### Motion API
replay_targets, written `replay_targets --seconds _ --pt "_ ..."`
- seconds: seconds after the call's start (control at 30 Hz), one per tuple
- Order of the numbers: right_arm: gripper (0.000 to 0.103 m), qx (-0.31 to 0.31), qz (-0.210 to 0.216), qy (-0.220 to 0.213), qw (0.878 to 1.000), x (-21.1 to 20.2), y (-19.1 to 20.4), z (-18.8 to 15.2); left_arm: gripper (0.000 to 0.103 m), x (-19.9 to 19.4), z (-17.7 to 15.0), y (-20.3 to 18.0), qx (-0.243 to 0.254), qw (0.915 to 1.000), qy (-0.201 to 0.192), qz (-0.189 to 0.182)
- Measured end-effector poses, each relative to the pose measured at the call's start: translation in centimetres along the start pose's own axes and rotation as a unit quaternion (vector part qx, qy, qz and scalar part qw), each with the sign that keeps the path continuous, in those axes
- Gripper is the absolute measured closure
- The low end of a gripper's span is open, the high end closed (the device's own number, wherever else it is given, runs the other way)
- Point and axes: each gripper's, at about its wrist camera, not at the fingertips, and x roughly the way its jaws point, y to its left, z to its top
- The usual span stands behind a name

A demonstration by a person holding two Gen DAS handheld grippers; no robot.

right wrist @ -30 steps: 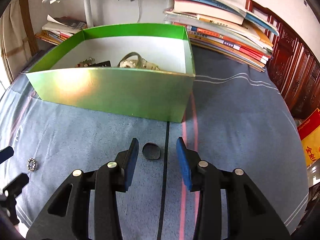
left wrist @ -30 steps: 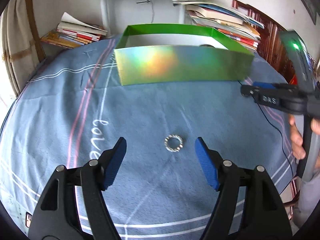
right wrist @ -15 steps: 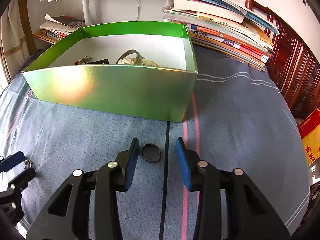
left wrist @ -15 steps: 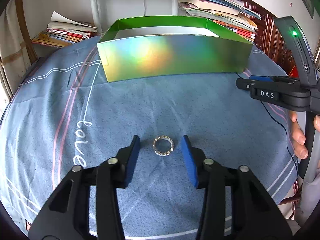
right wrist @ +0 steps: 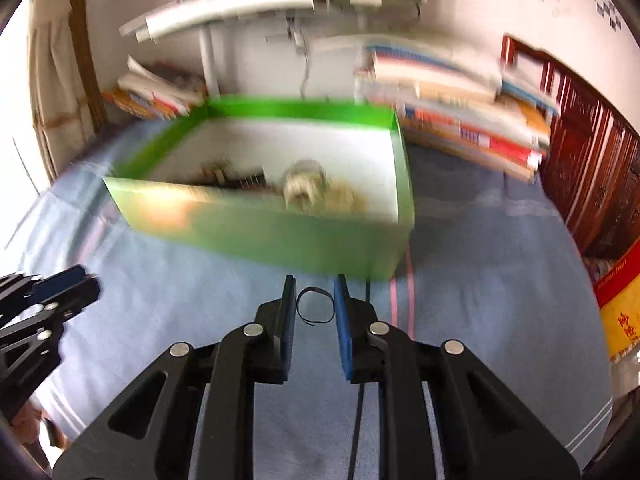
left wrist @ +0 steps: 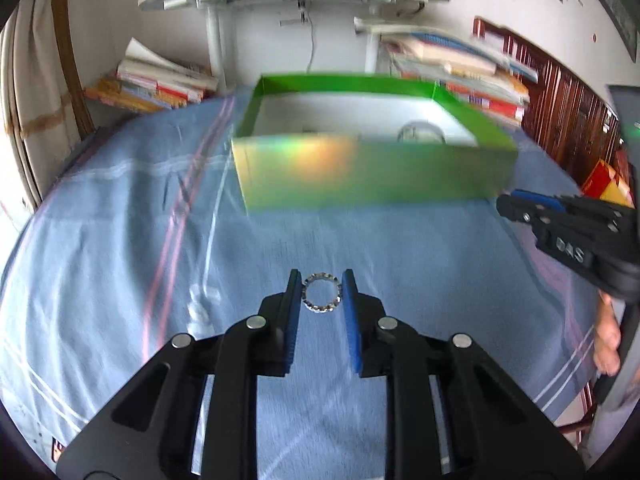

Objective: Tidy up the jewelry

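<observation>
Blue striped cloth (left wrist: 120, 264) covers the table; green box (left wrist: 372, 184) is the landmark. Left gripper (left wrist: 321, 297), in front of the box, clamped on a silver ring (left wrist: 321, 298). Right gripper (right wrist: 315, 305), near the box's right front corner, clamped on a thin black ring (right wrist: 315, 305). Both views motion-blurred.

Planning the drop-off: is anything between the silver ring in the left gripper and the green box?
Nothing visible: only bare blue cloth lies between the silver ring, held by the left gripper, and the green box; its near wall must be cleared.
</observation>
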Motion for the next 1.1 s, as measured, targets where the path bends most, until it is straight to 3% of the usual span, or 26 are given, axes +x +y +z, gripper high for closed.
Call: replay_targets --seconds 0.13,0.23,0.33,0.57,0.6,0.63,0.7,0.77,0.83,0.93,1.1 --pt "0.084 0.004 -0.004 -0.039 0.999 -1.5 0.2 4.6 0.082 -0.7 5.4 0.1 -0.002 0.9989 -0.047 0.004" --pt "0.084 0.019 -0.012 -0.043 0.999 0.0 -0.1 7.7 0.082 0.9 9.5 0.2 -0.011 0.9984 -0.054 -0.005" --pt "0.084 0.038 -0.013 -0.032 0.999 2.6 -0.8 9.5 0.082 3.9 12.4 0.6 -0.012 0.9986 -0.048 0.016" --pt "0.083 0.035 -0.029 -0.006 0.999 6.7 -1.0 9.6 0.082 8.3 13.4 1.5 -0.029 0.9992 -0.023 0.013" --pt "0.081 0.036 -0.031 -0.006 0.999 6.9 -0.9 9.5 0.076 8.6 13.3 1.6 -0.030 0.9992 -0.024 0.012" --pt "0.072 0.037 -0.032 -0.008 0.999 7.0 -1.0 9.3 0.058 8.7 13.3 1.5 -0.030 0.9991 -0.027 0.010" --pt "0.053 0.040 -0.033 -0.020 0.998 6.6 -1.1 9.0 0.045 8.6 13.3 1.4 -0.029 0.9988 -0.037 0.015" --pt "0.046 0.046 -0.037 -0.031 0.998 5.9 -1.4 8.7 0.044 8.3 13.2 1.2 -0.021 0.9988 -0.040 0.019" --pt "0.043 0.046 -0.033 -0.040 0.998 4.6 -1.5 8.3 0.036 7.5 13.0 1.1 -0.018 0.9987 -0.044 0.019" --pt "0.025 0.047 -0.038 -0.071 0.996 1.3 -1.4 6.8 0.028 4.8 11.7 1.1 -0.016 0.9973 -0.065 0.029" --pt "0.011 0.033 -0.067 -0.128 0.989 -4.2 -0.1 3.7 0.018 -1.3 8.2 1.0 -0.013 0.9919 -0.119 0.043"
